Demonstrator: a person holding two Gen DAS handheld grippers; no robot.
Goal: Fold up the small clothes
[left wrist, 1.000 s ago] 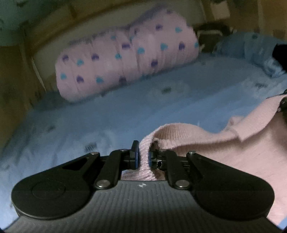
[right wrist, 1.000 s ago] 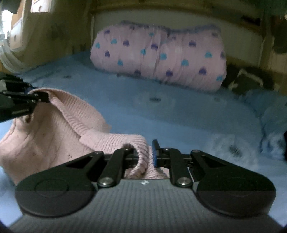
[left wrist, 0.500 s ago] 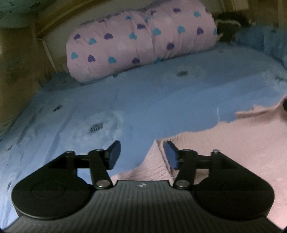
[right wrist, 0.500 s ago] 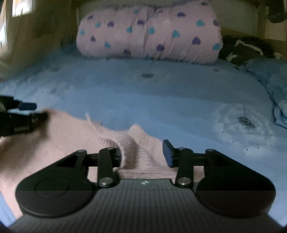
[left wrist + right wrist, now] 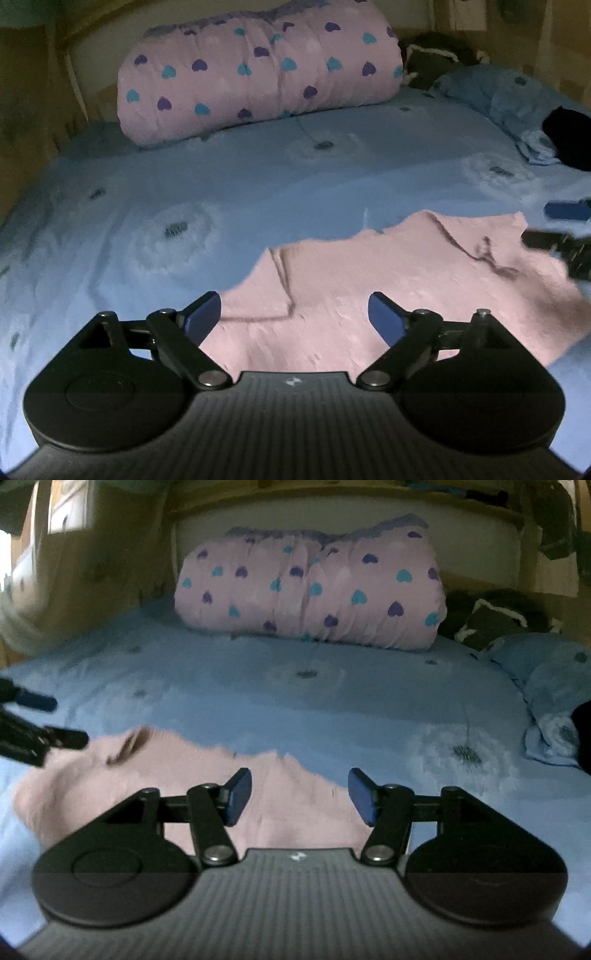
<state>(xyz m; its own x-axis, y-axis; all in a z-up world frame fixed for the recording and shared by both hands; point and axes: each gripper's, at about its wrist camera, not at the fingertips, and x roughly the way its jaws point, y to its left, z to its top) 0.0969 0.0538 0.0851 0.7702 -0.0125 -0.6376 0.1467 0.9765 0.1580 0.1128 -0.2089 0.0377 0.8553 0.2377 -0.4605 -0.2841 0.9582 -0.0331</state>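
The pink knit garment (image 5: 369, 288) lies flat on the blue bedsheet (image 5: 258, 177). Left gripper (image 5: 295, 314) and right gripper (image 5: 300, 795) are both opening, fingers apart above it, clamping nothing.

Left hand-held gripper (image 5: 294, 314): black ribbed body, round hubs, silver pivot screws, blue pads (image 5: 202, 315).

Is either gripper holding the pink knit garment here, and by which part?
Neither. The left gripper and right gripper are opening, pads clear of the pink knit garment.
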